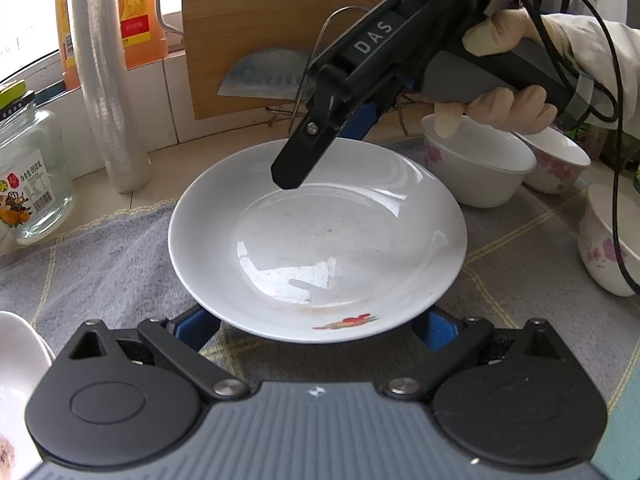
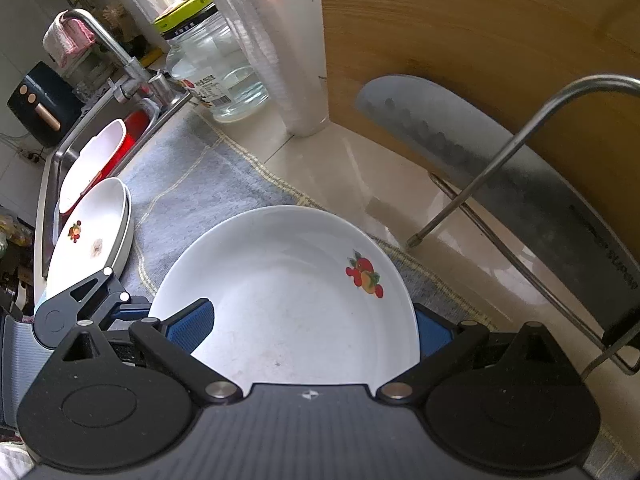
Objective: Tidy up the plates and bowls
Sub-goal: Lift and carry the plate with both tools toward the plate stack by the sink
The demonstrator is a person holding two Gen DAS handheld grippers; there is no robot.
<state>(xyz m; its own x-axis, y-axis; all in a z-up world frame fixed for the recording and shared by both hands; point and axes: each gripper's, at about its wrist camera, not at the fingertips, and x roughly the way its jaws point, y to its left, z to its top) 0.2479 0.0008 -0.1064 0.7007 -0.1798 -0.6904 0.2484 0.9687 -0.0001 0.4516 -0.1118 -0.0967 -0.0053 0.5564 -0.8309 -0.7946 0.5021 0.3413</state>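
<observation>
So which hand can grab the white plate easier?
Right. The right gripper straddles the plate's far rim, one finger over it and one under, probably ready to pinch. The left gripper's open fingers both sit under the near rim.

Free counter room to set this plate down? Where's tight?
Bare grey cloth between the stacked plates by the sink and the glass jar. Bare counter before the cutting board. Crowded: the bowls beside the plate.
</observation>
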